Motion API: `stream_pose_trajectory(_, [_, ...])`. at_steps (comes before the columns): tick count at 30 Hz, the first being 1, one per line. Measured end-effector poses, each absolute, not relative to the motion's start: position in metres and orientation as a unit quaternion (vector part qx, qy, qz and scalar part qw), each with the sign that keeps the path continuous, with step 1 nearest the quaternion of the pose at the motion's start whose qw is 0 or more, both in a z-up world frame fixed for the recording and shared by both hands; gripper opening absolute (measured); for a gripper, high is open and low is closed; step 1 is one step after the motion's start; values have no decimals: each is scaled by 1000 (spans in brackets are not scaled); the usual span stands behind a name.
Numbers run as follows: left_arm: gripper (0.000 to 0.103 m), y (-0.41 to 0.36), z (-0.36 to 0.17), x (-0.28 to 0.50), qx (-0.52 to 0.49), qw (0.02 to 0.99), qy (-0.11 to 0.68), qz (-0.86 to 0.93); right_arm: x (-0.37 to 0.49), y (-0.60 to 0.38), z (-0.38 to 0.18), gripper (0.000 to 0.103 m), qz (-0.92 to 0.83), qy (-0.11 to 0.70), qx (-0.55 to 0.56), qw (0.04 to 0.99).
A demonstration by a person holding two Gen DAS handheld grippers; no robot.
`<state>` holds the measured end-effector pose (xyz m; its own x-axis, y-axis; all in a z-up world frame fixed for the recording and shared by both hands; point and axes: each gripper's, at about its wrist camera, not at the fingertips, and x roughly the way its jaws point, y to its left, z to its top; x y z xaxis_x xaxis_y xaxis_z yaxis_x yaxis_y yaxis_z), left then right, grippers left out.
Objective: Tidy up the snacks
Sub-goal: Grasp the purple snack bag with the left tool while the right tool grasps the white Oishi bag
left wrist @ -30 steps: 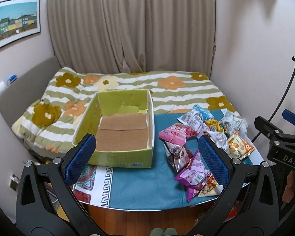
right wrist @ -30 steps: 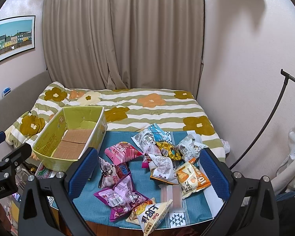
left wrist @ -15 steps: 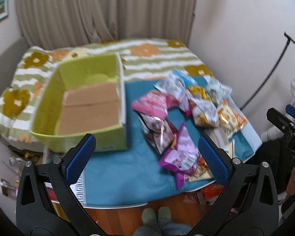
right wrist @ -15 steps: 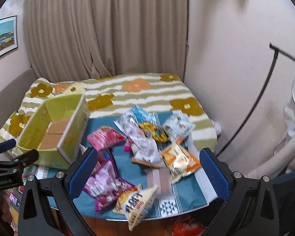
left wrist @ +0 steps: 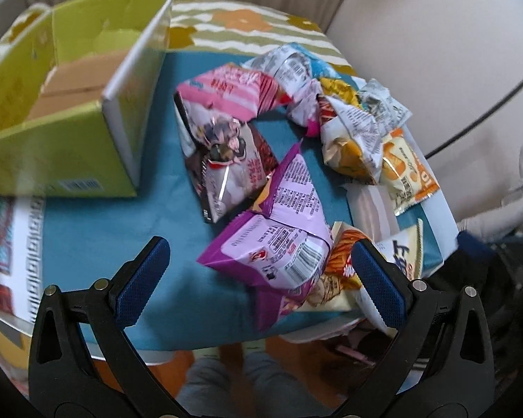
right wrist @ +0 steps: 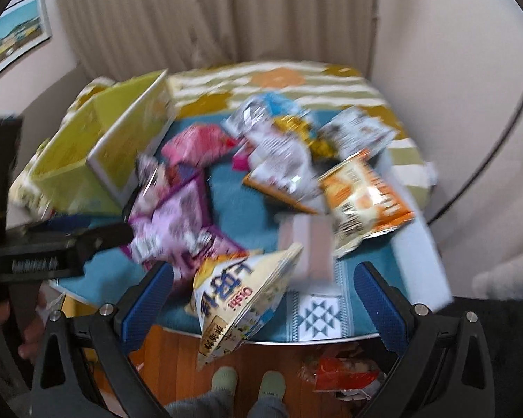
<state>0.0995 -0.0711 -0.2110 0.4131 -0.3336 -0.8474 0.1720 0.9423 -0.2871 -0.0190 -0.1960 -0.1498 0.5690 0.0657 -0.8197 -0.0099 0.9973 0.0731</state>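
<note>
**Purple packet sits dead ahead of left fingers**

Left gripper fingers spread wide, pinching nothing. Purple packet lies between and just above them in the lower centre of the left wrist frame, flat on the blue tabletop, long axis running lower left to upper right. Likely first pick; a straight reach forward should do.

Right gripper fingers also spread, empty; white packet hangs over the tabletop edge between them, lower centre, tip pointing down.

Green box is in the upper left, open and empty, left of the snack pile. The left gripper is nearer the box. Right view is blurred.
</note>
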Motion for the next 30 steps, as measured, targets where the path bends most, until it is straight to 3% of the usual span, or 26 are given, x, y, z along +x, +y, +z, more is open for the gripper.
stream_pose_trajectory(13, [98,-89,-262,120,-134,812,553,-126,-2,-184,-207,103,135,501,-14,855])
stream_pose_trajectory(19, [75,-93,-264,117,-149,804,560,-134,10,-185,-214,103,157,506,-28,848])
stream_pose_trajectory(25, [68,-95,-261,116,-140,808,558,-128,13,-185,-217,103,175,509,-37,842])
stream_pose_trajectory(29, [68,-95,-260,116,-139,809,558,-123,17,-187,-220,95,185,514,-39,837])
stream_pose_trajectory(30, [68,-95,-260,115,-140,809,558,-121,17,-187,-221,89,189,516,-39,835])
